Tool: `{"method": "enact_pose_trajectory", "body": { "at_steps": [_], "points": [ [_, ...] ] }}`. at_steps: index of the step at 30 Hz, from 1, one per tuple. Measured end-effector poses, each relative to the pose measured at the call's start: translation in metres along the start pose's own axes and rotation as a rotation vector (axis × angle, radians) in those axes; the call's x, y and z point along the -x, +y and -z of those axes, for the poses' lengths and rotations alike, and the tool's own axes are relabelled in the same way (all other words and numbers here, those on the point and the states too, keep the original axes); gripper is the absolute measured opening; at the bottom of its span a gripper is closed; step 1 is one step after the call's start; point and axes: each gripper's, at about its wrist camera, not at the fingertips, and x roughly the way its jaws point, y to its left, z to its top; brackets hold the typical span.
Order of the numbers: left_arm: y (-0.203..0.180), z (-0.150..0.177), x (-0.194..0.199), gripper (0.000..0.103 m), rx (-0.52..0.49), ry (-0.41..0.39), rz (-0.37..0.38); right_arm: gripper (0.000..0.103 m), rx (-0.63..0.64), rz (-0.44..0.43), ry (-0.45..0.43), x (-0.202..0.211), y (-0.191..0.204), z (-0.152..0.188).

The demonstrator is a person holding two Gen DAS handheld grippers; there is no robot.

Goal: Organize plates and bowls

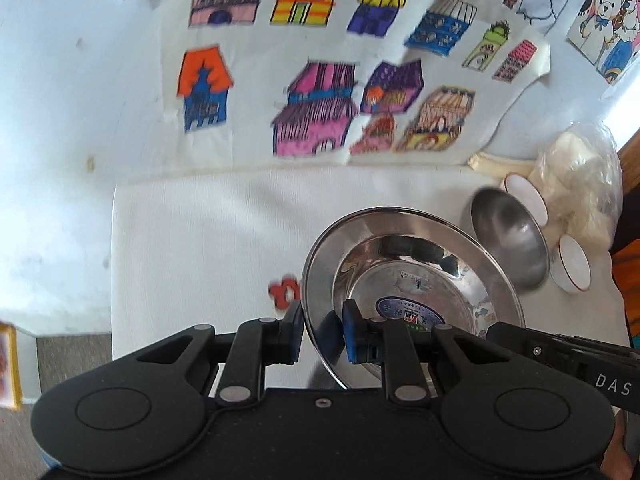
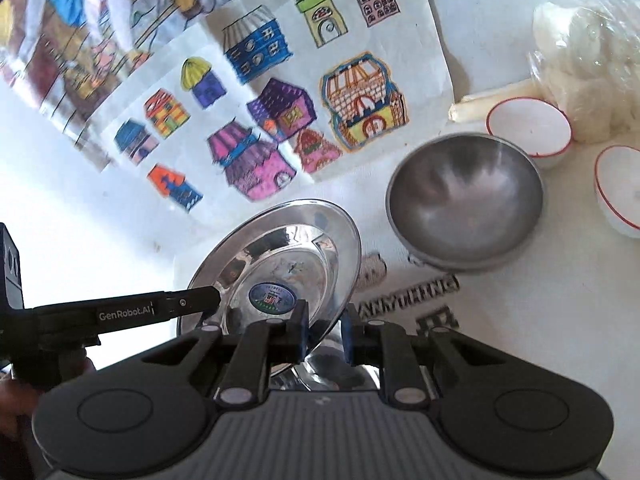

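Left gripper [image 1: 322, 334] and right gripper [image 2: 325, 330] each clamp opposite rims of tilted steel plate [image 1: 408, 276]

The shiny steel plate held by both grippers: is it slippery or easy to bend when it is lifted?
The steel plate looks polished, so its thin rim may slip between the pads. It seems stiff, holding shape while gripped at two edges by the left gripper and right gripper.

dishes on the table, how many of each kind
steel plate, held at its rim by the left gripper and right gripper: 1
steel bowl: 1
white bowls with red rims: 2
total: 4
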Motion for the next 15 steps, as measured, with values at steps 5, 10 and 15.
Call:
{"method": "enact_pose_trajectory", "body": {
  "at_steps": [5,10,15],
  "points": [
    [-0.004,0.025,0.004,0.022,0.040,0.021,-0.034,0.019,0.033,-0.014,0.052,0.009,-0.002,0.017],
    [-0.003,0.046,0.011,0.023,0.046,0.032,-0.056,0.020,0.054,-0.022,0.100,0.013,-0.004,0.027],
    [-0.008,0.057,0.012,0.023,0.042,0.024,-0.078,0.020,0.058,-0.018,0.123,0.014,-0.006,0.033]
  ]
}}
